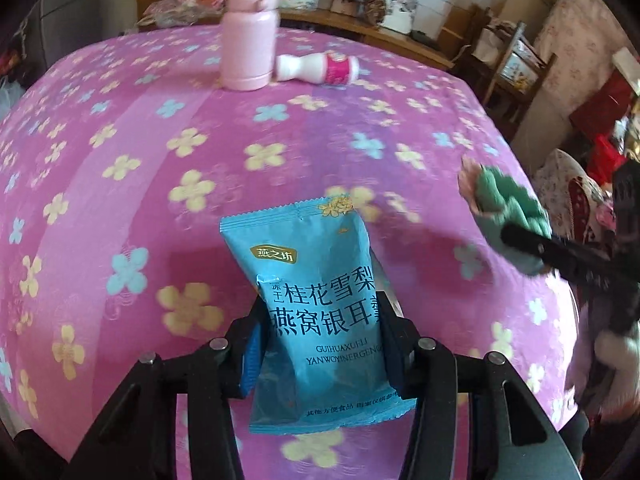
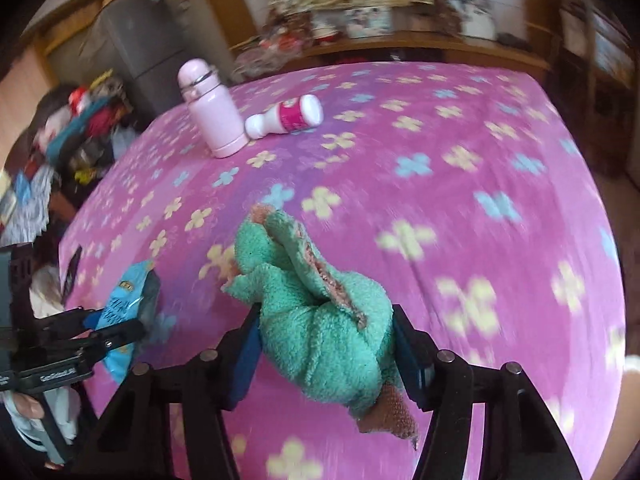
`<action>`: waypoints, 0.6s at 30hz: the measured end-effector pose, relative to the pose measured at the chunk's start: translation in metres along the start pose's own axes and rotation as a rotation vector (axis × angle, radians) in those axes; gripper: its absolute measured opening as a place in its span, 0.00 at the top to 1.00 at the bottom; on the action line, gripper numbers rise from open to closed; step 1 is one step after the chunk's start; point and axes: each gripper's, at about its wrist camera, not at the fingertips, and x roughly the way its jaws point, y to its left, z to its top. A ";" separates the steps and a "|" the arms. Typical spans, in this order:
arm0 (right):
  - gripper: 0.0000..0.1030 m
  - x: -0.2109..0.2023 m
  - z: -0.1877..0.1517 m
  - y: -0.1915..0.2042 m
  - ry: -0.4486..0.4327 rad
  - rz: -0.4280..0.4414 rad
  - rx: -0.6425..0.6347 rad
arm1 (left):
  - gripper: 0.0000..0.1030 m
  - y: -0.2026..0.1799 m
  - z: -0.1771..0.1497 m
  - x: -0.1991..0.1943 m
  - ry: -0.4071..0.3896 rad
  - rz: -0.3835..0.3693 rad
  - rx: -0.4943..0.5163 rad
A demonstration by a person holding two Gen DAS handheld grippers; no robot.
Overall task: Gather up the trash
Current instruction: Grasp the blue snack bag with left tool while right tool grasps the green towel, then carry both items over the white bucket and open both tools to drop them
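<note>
My left gripper (image 1: 320, 336) is shut on a blue snack packet (image 1: 320, 296), its pads pressing both sides, held above the pink flowered cloth (image 1: 168, 184). My right gripper (image 2: 326, 344) is shut on a crumpled green cloth (image 2: 316, 308) with a brownish edge. In the left wrist view the green cloth (image 1: 508, 204) and the right gripper's dark finger (image 1: 532, 242) show at the right edge. In the right wrist view the blue packet (image 2: 128, 304) sits in the left gripper (image 2: 108, 328) at the far left. A small white bottle with a pink label (image 1: 320, 67) lies on its side at the far end.
A pink flask (image 1: 249, 36) stands upright beside the lying white bottle (image 2: 286, 116); the pink flask (image 2: 212, 116) sits left of it in the right wrist view. A grey cabinet (image 2: 148, 36) and piled clutter (image 2: 80, 128) lie beyond the left edge; wooden shelves (image 1: 512, 68) stand at the far right.
</note>
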 end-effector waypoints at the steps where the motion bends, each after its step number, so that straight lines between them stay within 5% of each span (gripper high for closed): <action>1: 0.39 -0.008 -0.006 -0.002 -0.011 0.001 0.017 | 0.50 -0.008 -0.001 -0.002 -0.005 0.000 0.016; 18: 0.39 -0.123 -0.087 -0.066 -0.143 -0.146 0.266 | 0.50 -0.137 -0.012 -0.016 -0.050 -0.075 0.240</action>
